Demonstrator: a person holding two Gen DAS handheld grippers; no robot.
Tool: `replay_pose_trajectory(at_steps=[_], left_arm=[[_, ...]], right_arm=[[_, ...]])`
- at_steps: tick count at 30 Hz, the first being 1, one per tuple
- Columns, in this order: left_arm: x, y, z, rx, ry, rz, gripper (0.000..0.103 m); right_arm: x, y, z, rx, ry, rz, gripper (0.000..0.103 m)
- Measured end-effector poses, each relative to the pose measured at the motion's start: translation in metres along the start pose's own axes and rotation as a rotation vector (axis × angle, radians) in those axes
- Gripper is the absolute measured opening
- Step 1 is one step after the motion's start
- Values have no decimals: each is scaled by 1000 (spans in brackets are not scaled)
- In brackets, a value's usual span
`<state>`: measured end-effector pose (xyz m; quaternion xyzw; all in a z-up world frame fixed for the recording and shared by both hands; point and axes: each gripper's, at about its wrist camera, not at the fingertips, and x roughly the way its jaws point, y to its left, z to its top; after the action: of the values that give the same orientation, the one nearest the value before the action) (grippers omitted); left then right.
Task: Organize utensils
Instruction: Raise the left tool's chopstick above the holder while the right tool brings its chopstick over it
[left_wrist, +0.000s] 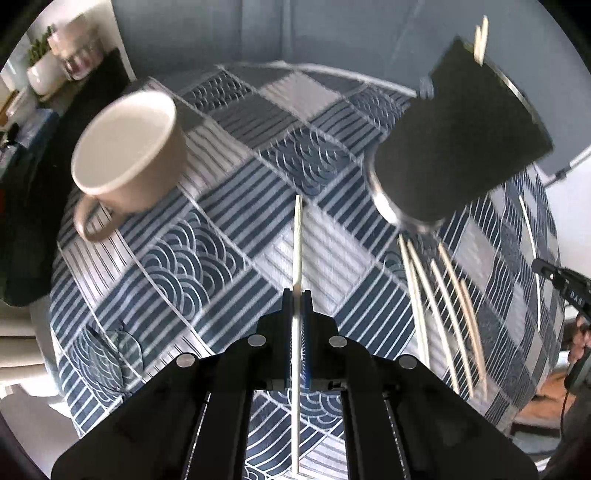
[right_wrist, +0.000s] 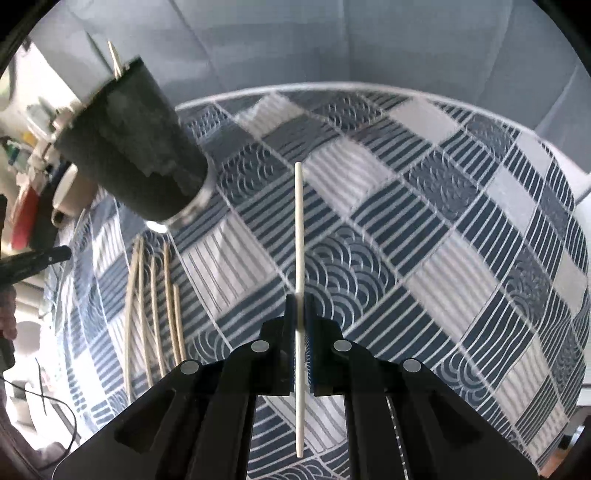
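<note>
Left-wrist view: a slim, pale chopstick (left_wrist: 297, 251) runs straight along the left gripper (left_wrist: 296, 295), whose jaws are clenched on it partway along its length; one end projects past the fingertips, the other trails back beneath the gripper body. It hangs above the patterned tablecloth (left_wrist: 236, 206), apart from the cloth.

Right-wrist view: a second white chopstick (right_wrist: 299, 236), equally thin and straight, is clamped in the same manner between the closed jaws of the right gripper (right_wrist: 300, 301), likewise clear of the tablecloth (right_wrist: 424, 229).

Landmark: the dark cylindrical holder (left_wrist: 458, 147) (right_wrist: 136, 147), standing on the cloth, with stick tips (left_wrist: 481, 40) protruding from its mouth. Just below its base in both views lies a loose bundle of tan chopsticks (left_wrist: 443, 306) (right_wrist: 155, 302), fanned on the cloth. To the left of the holder in the left-wrist view, well apart, stands a beige mug (left_wrist: 129, 147). A pair of glasses (left_wrist: 110, 350) lies near the cloth's edge, below the mug. Both views are motion-blurred.
</note>
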<state>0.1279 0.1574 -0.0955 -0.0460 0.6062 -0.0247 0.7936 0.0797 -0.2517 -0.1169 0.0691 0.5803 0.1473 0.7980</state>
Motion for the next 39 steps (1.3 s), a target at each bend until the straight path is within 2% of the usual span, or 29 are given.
replay_pose_trajectory(at_steps=[11,18,26,30,34,39], left_arm=[[-54,-30,54,46,-158,16,5],[-91,-49,90,77,-265,-5,5],[-116,-81,128,99,-377,-44,5],[-122,-93,140,90,-429,-99,5],[-126,-107,151,76,-491,-195,5],[-127,-122,157,85,-565,-223,5]], right_arm=[[-43,0,53,0,-143,25,5],[-72,18,94,-6,-241,86,5],[-99,54,133,-91,-366,137,5],[-108,73,150,-120,-411,182,5],[-113,85,164,-109,-444,224,5],[-117,107,173,-120,-542,338,5]])
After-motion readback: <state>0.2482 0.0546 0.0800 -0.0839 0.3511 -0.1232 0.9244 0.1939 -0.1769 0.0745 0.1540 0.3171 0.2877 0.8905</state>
